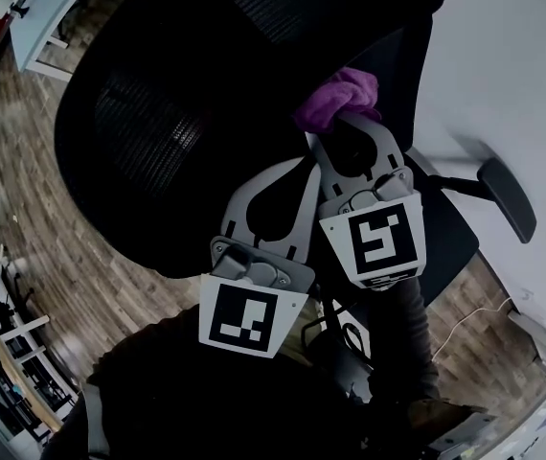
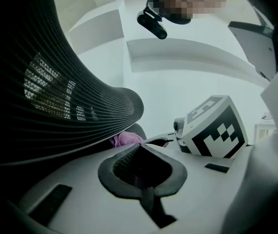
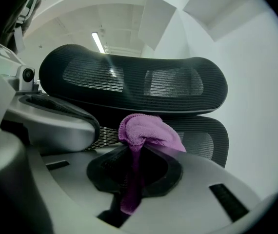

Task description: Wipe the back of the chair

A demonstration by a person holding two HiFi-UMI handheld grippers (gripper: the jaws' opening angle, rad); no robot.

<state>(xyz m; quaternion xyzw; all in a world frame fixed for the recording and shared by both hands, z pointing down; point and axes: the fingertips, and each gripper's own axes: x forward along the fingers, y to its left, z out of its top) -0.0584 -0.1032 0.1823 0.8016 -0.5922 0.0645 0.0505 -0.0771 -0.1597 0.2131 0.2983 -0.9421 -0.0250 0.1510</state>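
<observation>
Right gripper [image 3: 140, 147]: jaws pinched shut on purple cloth [image 3: 148, 129], bunch bulging past the tips, a strip trailing back between them. Black mesh chair back [image 3: 205, 140] directly ahead of the jaws, below the headrest [image 3: 129, 82]; contact with cloth not clear. Left gripper [image 2: 138, 146]: jaws closed together, nothing between, tips close under the chair back, beside the right jaws.

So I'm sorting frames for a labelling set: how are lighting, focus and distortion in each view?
Head view: dim, the chair back nearly black, the floor curved by fisheye. Left gripper view: its mesh dark against a bright wall, foreground soft. Right gripper view: the purple cloth crisp, a ceiling light flares, corners vignetted.
</observation>
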